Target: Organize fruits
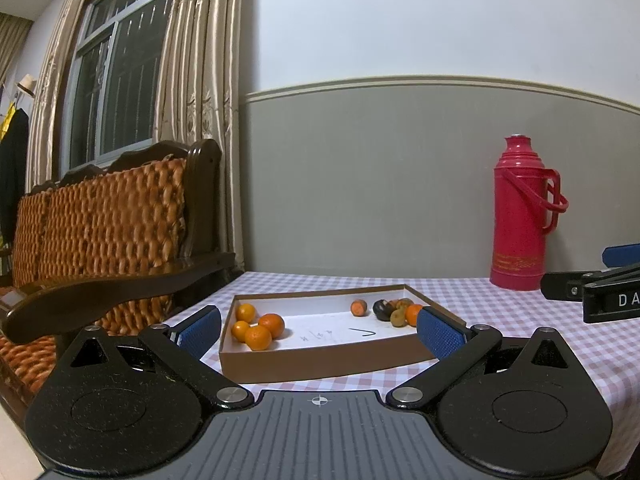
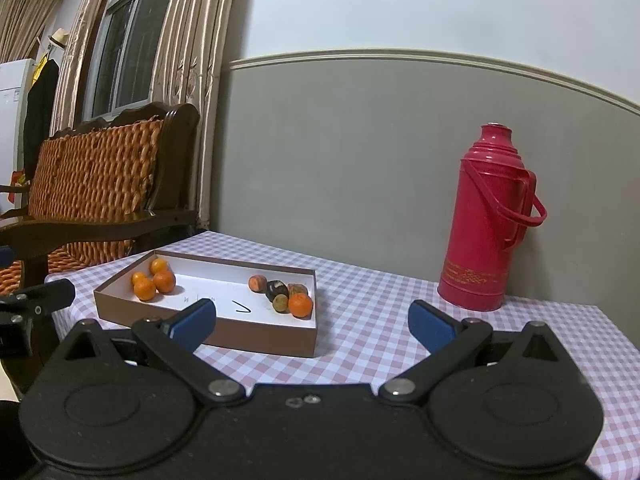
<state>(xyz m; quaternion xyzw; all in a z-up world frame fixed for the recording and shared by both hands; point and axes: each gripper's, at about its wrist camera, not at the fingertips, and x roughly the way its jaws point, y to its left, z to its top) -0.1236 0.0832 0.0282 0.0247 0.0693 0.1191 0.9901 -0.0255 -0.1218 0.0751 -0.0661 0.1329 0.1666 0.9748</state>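
Both jaws stand wide apart and empty. The shallow box (image 1: 324, 354) sits on the checked worktop (image 2: 380, 320) straight ahead of the left gripper (image 1: 319, 330), its long side lying across the jaws' gap. From the right gripper (image 2: 312, 322) it lies ahead and left. The mixed fruit pile (image 2: 286, 296) seems nearer the right gripper; four oranges (image 1: 258, 326) sit apart.

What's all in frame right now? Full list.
box: 1, brown with white floor, on the table
good oranges: 4, bright orange, box's left end
mixed fruit: about 6, orange, black, brownish, box's right end
tablecloth: 1, pink-white check, over the table
flask: 1, red, back right by the wall
chair: 1, dark wood, woven orange cushion, left of table
curtains: beige, at the window
left gripper: open, empty, facing the box
right gripper: open, empty, right of box
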